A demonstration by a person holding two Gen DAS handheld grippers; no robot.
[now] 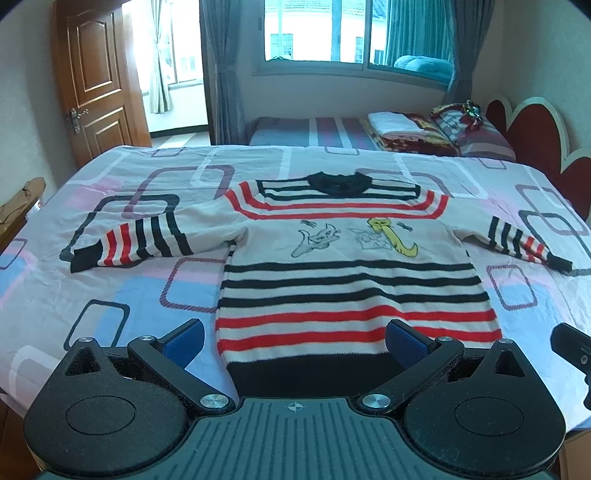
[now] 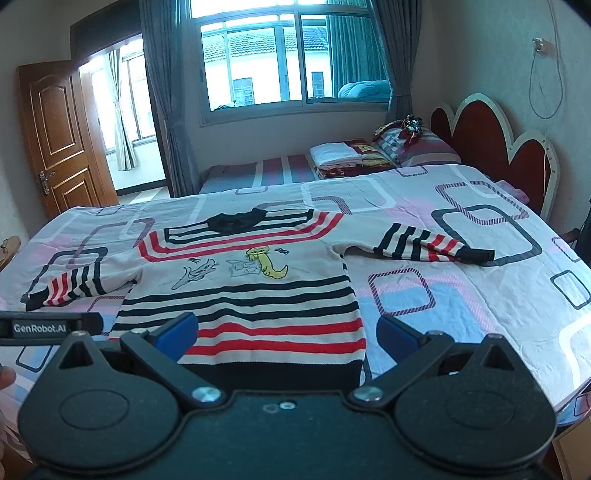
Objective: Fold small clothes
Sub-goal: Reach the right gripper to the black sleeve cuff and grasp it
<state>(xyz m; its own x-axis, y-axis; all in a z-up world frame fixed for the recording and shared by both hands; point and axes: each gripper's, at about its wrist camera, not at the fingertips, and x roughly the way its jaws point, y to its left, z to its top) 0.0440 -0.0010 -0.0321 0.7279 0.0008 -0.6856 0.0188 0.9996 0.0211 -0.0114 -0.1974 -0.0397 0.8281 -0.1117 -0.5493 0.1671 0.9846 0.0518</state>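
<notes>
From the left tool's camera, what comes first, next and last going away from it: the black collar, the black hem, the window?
1. Hem, right at the left tool.
2. Collar, mid-bed, far end of the sweater.
3. Window, back wall.

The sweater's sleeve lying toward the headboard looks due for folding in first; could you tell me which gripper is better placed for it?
Probably the right gripper. It hangs open over the sweater hem corner on the headboard side, nearer that sleeve. The left gripper, also open, sits toward the other sleeve.
</notes>
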